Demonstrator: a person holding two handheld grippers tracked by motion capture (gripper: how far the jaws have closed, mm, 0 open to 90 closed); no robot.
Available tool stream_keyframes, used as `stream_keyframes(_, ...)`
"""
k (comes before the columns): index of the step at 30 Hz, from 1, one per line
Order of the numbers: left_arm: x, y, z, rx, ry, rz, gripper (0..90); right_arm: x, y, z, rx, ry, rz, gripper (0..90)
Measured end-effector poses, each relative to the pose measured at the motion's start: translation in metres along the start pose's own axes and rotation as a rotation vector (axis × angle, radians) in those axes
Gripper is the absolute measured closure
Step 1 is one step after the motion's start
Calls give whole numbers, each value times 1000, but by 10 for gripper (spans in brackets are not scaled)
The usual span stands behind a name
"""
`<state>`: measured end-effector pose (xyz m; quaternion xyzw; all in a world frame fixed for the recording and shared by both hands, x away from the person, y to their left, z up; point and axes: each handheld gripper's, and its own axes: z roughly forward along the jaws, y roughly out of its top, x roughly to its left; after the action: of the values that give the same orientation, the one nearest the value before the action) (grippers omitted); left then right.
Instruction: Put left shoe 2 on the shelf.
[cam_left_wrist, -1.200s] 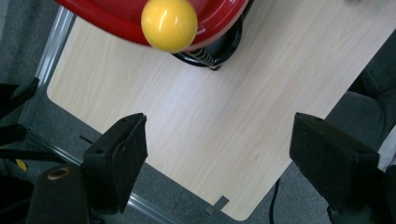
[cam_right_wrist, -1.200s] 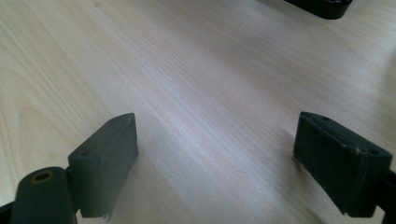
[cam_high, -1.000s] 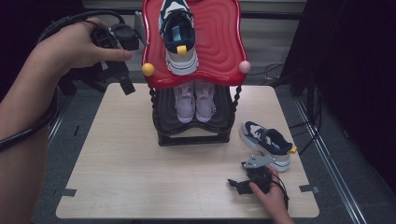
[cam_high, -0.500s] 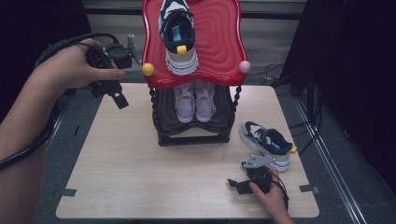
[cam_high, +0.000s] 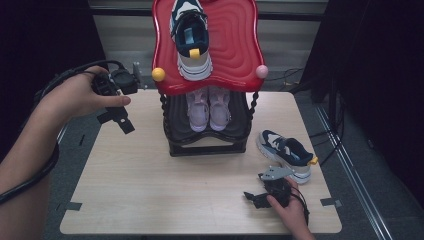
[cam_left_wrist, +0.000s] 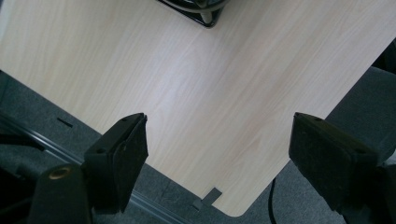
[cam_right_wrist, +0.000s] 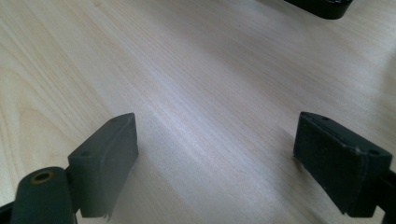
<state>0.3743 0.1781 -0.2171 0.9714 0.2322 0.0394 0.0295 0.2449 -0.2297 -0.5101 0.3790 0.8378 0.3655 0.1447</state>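
Pale wood table, grey carpet floor, black curtains around.

The red top tier of the shoe rack hangs over the pair of pale shoes on the lower tier, so their heel ends are out of sight and just the toes stick out. The shoe on the top tier runs off the upper edge of the high view at its heel. On the left tongs, the hand wraps the body, so the jaw tips can't be made out from above. On the right tongs, the fingers cover part of the body. In the left gripper view the rack's black base is cut off at the top; in the right gripper view a dark edge is clipped the same way, too little to identify. Both forearms leave the high view at the bottom.
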Motion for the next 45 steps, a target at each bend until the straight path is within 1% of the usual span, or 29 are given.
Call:
stream_keyframes(2,0,-2,6,6,-3,1,194,0,0,0,0,0,0,132)
stream_keyframes(3,-1,-2,10,0,-5,-9,194,0,0,0,0,0,0,132)
stream_keyframes(6,-2,-3,20,21,-15,1,194,0,0,0,0,0,0,132)
stream_keyframes(10,-2,-2,31,27,-24,7,194,0,0,0,0,0,0,132)
stream_keyframes(12,-3,-3,37,21,-27,-6,194,0,0,0,0,0,0,132)
stream_keyframes(13,-2,-4,39,29,-35,2,194,0,0,0,0,0,0,132)
stream_keyframes(17,-3,-7,51,30,-39,-7,194,0,0,0,-2,0,1,131)
stream_keyframes(21,-4,-8,63,42,-48,-6,194,0,0,0,-2,0,1,132)
stream_keyframes(23,-4,-9,69,46,-44,11,194,0,0,0,-2,0,0,132)
stream_keyframes(26,-5,-11,80,45,-63,3,193,0,0,0,-2,0,1,131)
stream_keyframes(27,-5,-11,83,49,-61,6,194,0,0,0,-2,1,2,132)
stream_keyframes(28,-5,-12,86,56,-68,1,194,0,0,0,-2,0,3,131)
stream_keyframes(30,-6,-12,94,61,-62,0,194,0,0,0,-3,0,0,132)
stream_keyframes(32,-6,-13,100,55,-66,-13,194,0,0,0,-3,0,0,132)
stream_keyframes(34,-6,-14,106,62,-68,-7,194,0,0,0,-3,0,0,132)
stream_keyframes(36,-6,-15,113,62,-79,-16,194,0,0,0,-1,0,2,132)
stream_keyframes(43,-7,-18,137,65,-106,-23,194,0,0,0,1,1,0,132)
stream_keyframes(45,-7,-18,144,59,-106,-27,194,0,0,0,1,1,0,132)
